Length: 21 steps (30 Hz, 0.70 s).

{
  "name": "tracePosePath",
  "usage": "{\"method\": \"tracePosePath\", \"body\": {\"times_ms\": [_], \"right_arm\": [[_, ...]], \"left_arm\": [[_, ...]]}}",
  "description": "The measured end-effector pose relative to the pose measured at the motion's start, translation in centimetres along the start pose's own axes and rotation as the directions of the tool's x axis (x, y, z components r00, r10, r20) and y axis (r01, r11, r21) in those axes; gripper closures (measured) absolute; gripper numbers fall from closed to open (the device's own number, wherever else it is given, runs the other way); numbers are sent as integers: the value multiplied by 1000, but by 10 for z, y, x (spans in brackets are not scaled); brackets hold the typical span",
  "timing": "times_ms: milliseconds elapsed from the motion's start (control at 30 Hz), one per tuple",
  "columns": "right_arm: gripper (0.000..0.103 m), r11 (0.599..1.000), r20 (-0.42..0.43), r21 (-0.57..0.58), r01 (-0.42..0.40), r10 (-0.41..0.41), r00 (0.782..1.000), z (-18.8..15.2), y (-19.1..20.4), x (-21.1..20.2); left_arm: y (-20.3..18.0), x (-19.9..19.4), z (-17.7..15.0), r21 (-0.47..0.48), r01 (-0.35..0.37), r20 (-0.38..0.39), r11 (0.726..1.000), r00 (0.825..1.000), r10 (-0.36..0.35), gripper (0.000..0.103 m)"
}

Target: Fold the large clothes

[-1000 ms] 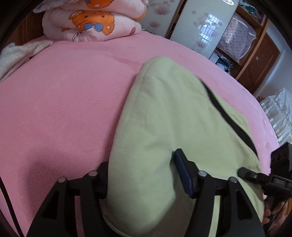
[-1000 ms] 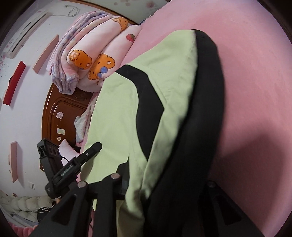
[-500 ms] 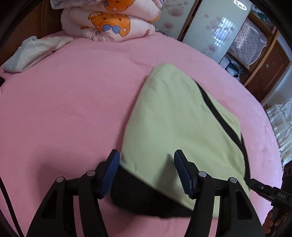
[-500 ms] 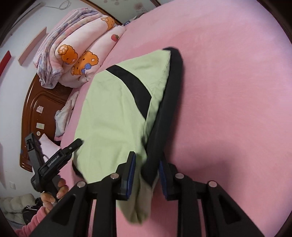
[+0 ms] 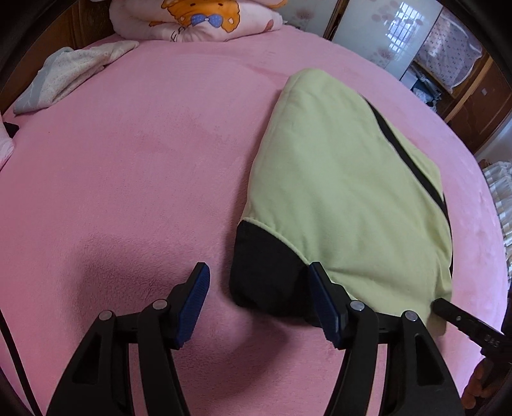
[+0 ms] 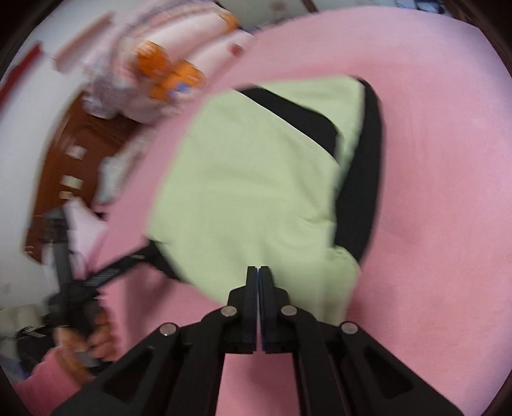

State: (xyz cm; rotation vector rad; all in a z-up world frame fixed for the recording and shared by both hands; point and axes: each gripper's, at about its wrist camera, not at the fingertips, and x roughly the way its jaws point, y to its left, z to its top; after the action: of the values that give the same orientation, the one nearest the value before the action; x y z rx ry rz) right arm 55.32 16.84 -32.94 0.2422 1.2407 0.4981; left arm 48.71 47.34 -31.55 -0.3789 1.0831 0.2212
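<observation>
A light green garment with black trim (image 5: 339, 192) lies folded on the pink bed (image 5: 128, 192). My left gripper (image 5: 259, 288) is open and empty, its blue pads either side of the garment's black near corner, just short of it. In the right wrist view the same garment (image 6: 256, 179) lies flat, blurred by motion. My right gripper (image 6: 258, 281) is shut with nothing between its fingers, just at the garment's near edge. The left gripper (image 6: 105, 272) shows at the left of that view, held in a hand.
A folded cartoon-print quilt (image 5: 198, 19) sits at the head of the bed. A white cloth (image 5: 64, 76) lies at the far left. A wooden headboard (image 6: 80, 147) and wardrobe doors (image 5: 400, 38) stand around the bed.
Both grippers have let go of the garment and drawn back. The left one has opened wide; the right one has shut empty. The garment has dropped flat on the bed.
</observation>
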Motion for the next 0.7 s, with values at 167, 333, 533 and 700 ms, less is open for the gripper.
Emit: {"method": "tracePosePath", "body": {"times_ms": [167, 333, 533, 700], "right_arm": [[103, 998, -9, 64, 9, -8, 1000, -7, -27, 17], [103, 995, 52, -14, 100, -99, 994, -17, -14, 17], [101, 991, 90, -23, 132, -129, 988, -54, -12, -12], [100, 992, 35, 34, 122, -123, 992, -118, -37, -39]], "left_arm": [[-15, 1, -13, 44, -76, 48, 996, 996, 74, 41], [-10, -7, -32, -34, -52, 55, 998, 997, 53, 40], [-15, -27, -82, 9, -99, 23, 995, 995, 99, 40], [-33, -57, -148, 38, -126, -17, 991, 992, 127, 40]]}}
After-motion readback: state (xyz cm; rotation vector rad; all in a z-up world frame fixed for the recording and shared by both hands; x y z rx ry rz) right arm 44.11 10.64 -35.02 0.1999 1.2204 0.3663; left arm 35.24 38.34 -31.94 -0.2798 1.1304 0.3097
